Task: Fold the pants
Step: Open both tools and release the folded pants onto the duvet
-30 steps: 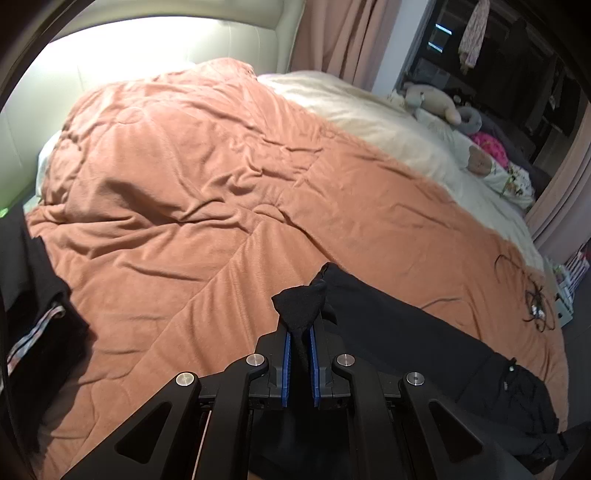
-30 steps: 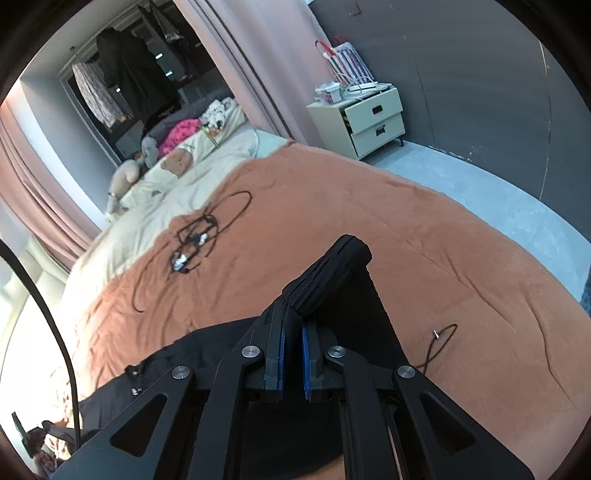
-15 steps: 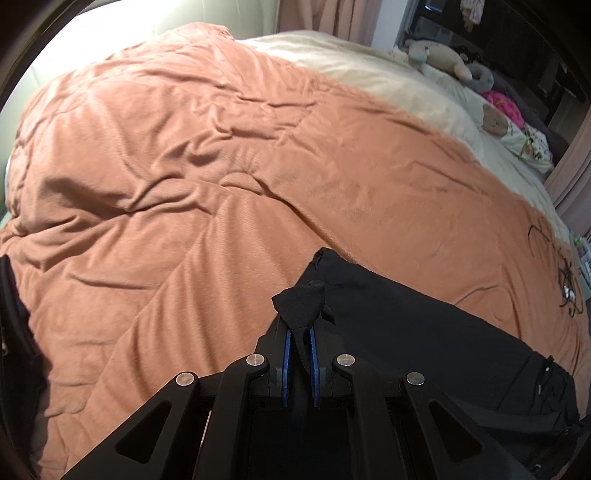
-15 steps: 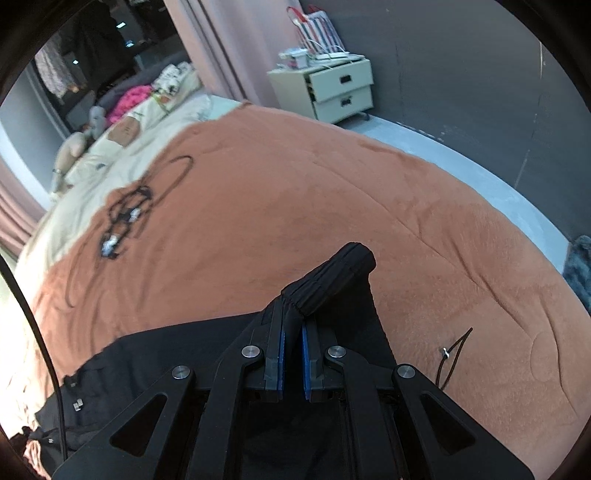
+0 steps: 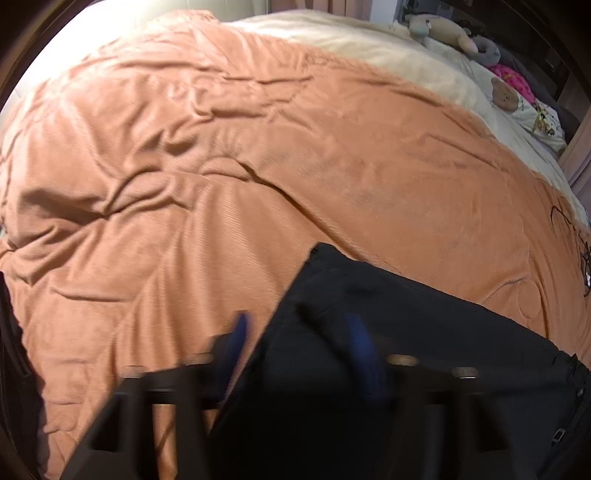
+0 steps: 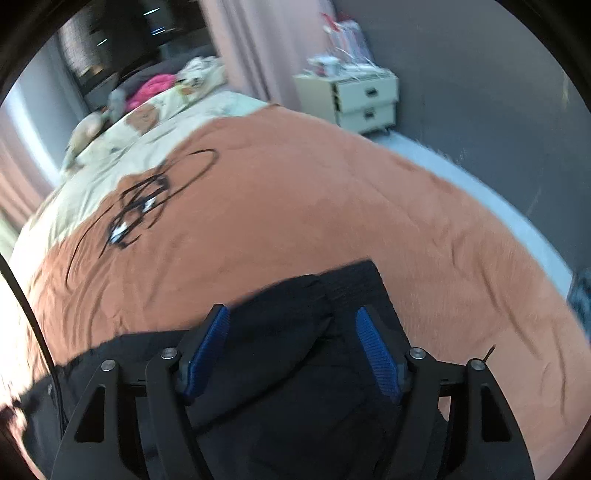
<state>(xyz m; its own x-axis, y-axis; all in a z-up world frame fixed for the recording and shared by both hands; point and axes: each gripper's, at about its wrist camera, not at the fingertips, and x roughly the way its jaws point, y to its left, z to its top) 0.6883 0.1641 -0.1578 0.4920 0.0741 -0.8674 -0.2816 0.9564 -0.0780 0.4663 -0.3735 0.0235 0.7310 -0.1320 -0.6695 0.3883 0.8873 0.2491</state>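
Note:
Black pants (image 5: 424, 325) lie on the orange blanket (image 5: 258, 166) of a bed. In the left wrist view my left gripper (image 5: 299, 328) is blurred, its jaws opening, with a corner of the pants lying loose between the blue pads (image 5: 238, 334). In the right wrist view my right gripper (image 6: 291, 317) is also opening. The ribbed cuff end of the pants (image 6: 351, 284) rests on the blanket (image 6: 314, 206) between its blue pads (image 6: 376, 350), which do not press on it.
A tangle of black cable (image 6: 144, 203) lies on the blanket beyond the pants. Stuffed toys (image 5: 443, 29) and pillows sit at the cream far side of the bed. A white drawer unit (image 6: 354, 96) stands by the grey wall. Dark clothing (image 5: 11, 350) lies at the left edge.
Both grippers went from shut on pinched folds of the pants to wide apart, and the fabric dropped onto the blanket. Both hands also moved closer to the bed.

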